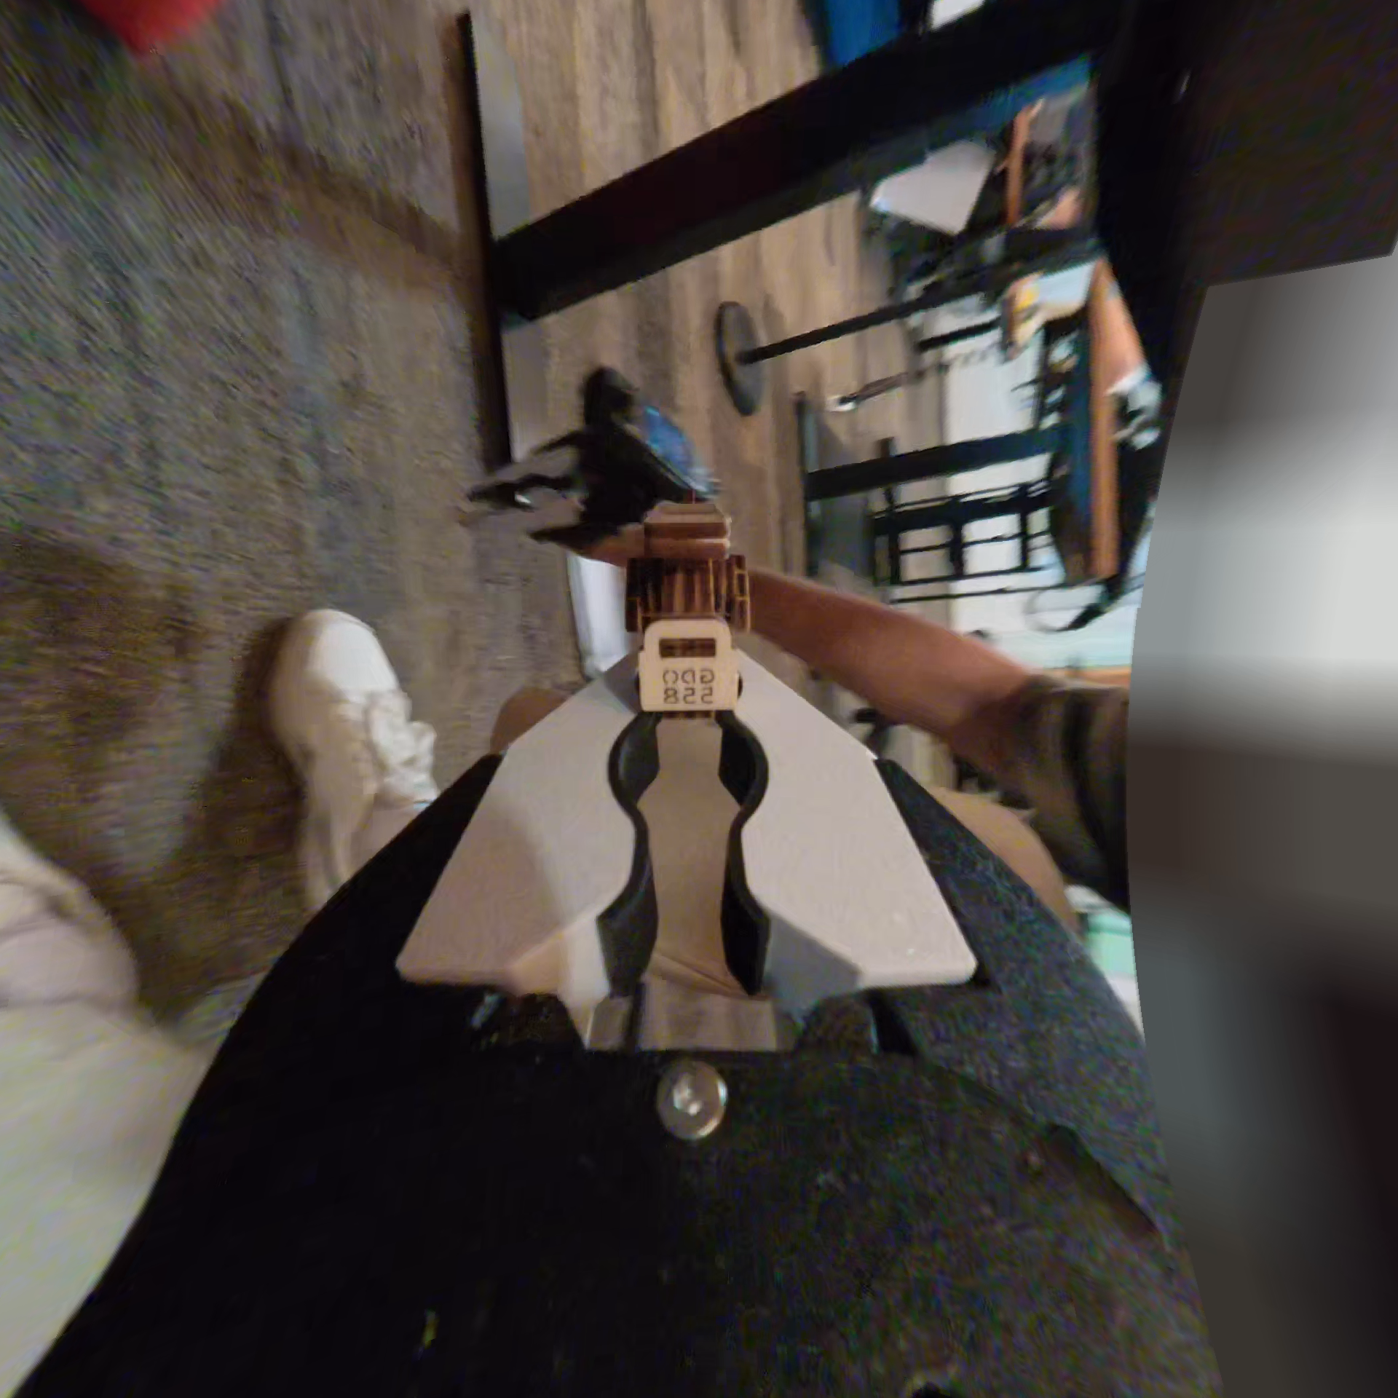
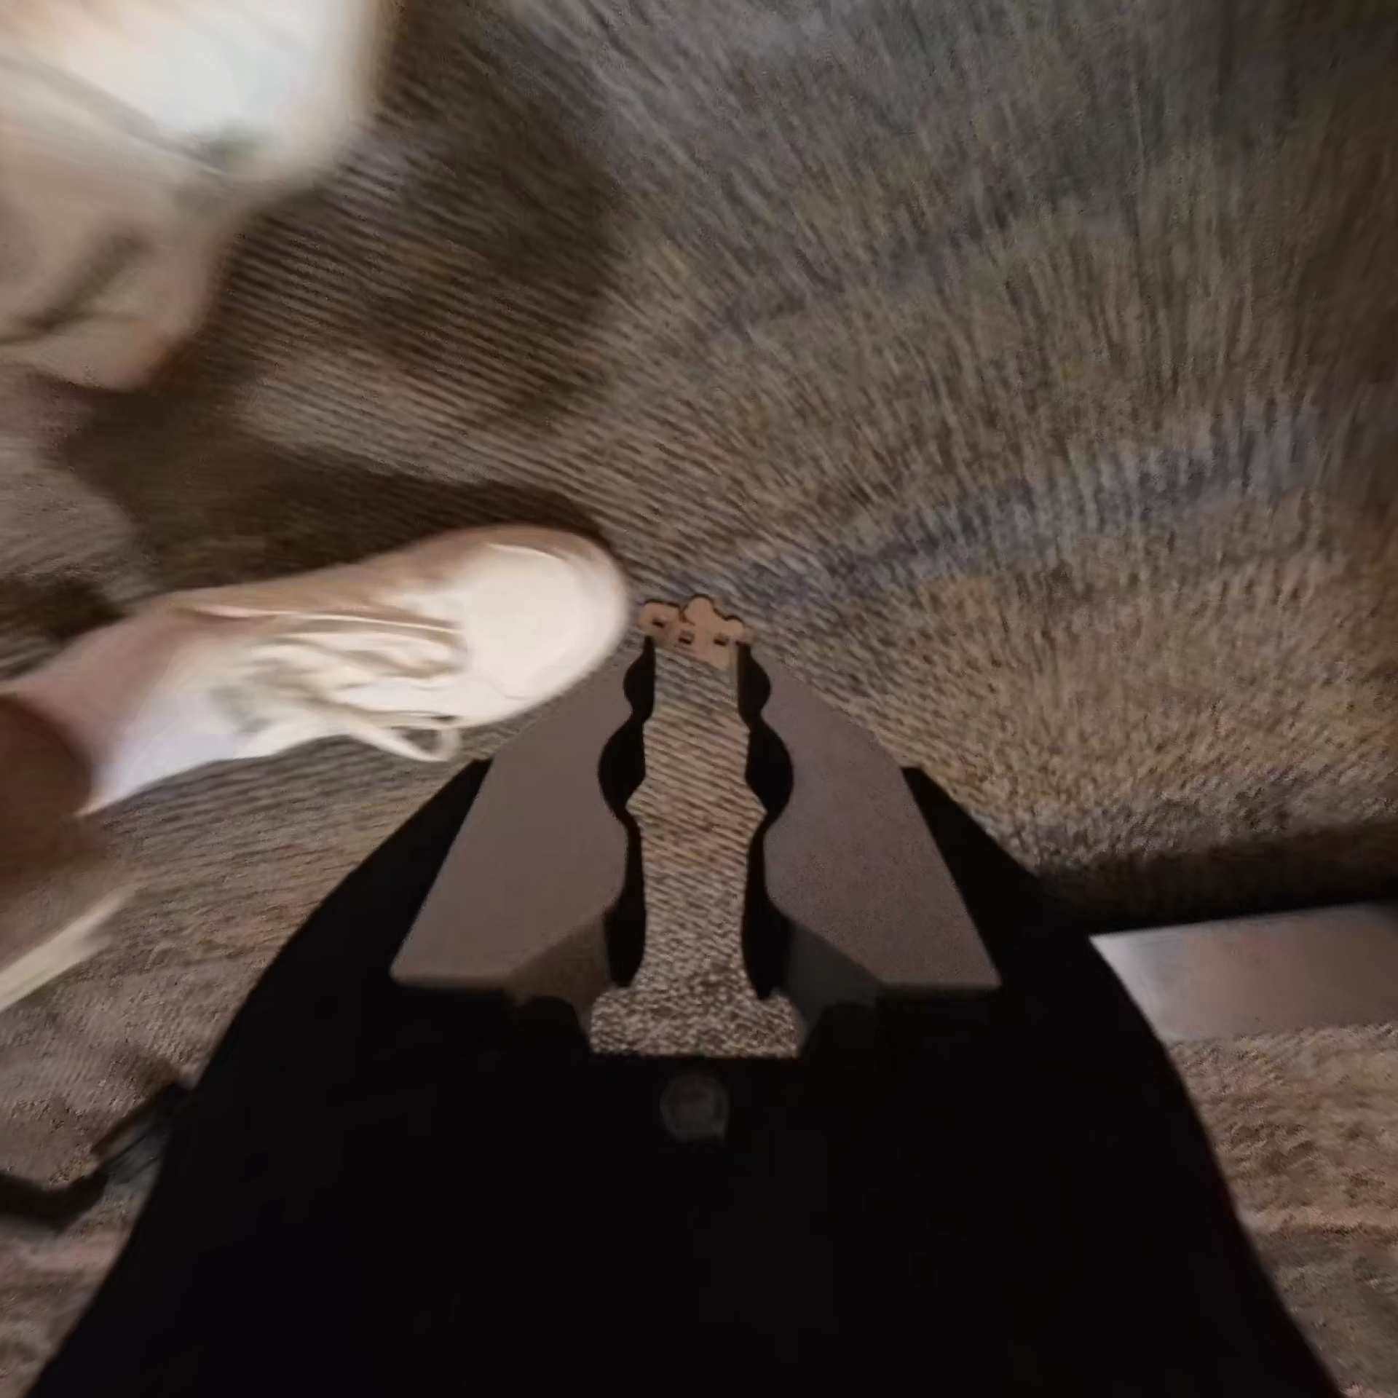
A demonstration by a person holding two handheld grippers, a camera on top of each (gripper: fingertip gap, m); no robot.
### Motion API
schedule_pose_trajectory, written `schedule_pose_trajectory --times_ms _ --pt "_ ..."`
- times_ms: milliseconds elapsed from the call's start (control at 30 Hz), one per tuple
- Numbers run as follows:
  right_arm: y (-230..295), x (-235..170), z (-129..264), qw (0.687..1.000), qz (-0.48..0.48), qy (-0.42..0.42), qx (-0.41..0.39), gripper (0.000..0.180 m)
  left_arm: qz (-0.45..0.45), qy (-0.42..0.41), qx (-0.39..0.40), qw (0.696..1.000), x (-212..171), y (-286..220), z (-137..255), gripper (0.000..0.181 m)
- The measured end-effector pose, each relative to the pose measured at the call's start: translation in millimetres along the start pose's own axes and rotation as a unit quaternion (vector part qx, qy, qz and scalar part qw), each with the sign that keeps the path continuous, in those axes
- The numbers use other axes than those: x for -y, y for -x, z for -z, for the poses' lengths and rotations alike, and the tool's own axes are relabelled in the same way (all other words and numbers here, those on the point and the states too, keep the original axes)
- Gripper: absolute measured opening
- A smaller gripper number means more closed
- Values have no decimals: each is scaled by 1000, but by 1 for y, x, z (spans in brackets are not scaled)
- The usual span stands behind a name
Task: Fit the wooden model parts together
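My left gripper [image 1: 687,715] is shut on the wooden model [image 1: 687,598], a small part-built block of brown slats with a pale plate [image 1: 687,675] at the near end, held in the air. Beyond it in the left wrist view the right gripper [image 1: 605,476] shows dark and blurred, held by a bare forearm [image 1: 893,658]. In the right wrist view my right gripper [image 2: 694,650] is shut on a small flat wooden part [image 2: 692,624] with little slots and a knobbed top edge. It points down at the carpet. Both views are motion-blurred.
Grey-brown carpet [image 2: 983,378] lies below. A white shoe [image 2: 424,643] is just left of the right gripper; it also shows in the left wrist view [image 1: 340,726]. A dark table frame [image 1: 756,174], a round-based stand [image 1: 737,355] and cluttered shelves [image 1: 1021,378] lie beyond.
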State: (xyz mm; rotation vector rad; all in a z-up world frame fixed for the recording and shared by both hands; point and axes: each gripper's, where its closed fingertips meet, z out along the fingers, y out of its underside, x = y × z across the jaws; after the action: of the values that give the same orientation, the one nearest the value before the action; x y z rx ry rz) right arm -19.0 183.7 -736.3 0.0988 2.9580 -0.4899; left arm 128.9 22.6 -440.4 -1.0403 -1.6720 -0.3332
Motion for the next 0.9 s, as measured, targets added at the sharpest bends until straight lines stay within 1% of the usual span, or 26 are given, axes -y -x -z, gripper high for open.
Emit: schedule_pose_trajectory --times_ms 33,133,233,367,467,567,667,767,900 --pt "31 23 27 999 24 -27 10 20 -28 -2 15 1000 -6 -16 9 5" --pt "124 88 124 990 74 -111 46 20 -62 -4 7 998 -34 -91 44 5" --pt "200 139 228 975 105 -186 60 21 -100 -30 11 995 -55 -162 98 5" --pt "266 188 353 955 108 -273 42 20 -112 -114 5 987 -86 -247 182 5" --pt "294 208 421 948 88 -304 14 21 -116 -164 -10 980 -134 -294 228 5" --pt "307 217 467 945 82 -316 -29 21 -109 -193 -22 975 -184 -312 258 4" --pt "309 222 492 942 63 -327 -47 21 -89 -209 -17 974 -219 -304 270 4" --pt "299 229 510 931 61 -353 -67 21 -64 -198 -15 978 -237 -289 264 4" --pt "263 240 522 916 51 -385 -101 21 -63 -170 -11 983 -240 -269 248 5"
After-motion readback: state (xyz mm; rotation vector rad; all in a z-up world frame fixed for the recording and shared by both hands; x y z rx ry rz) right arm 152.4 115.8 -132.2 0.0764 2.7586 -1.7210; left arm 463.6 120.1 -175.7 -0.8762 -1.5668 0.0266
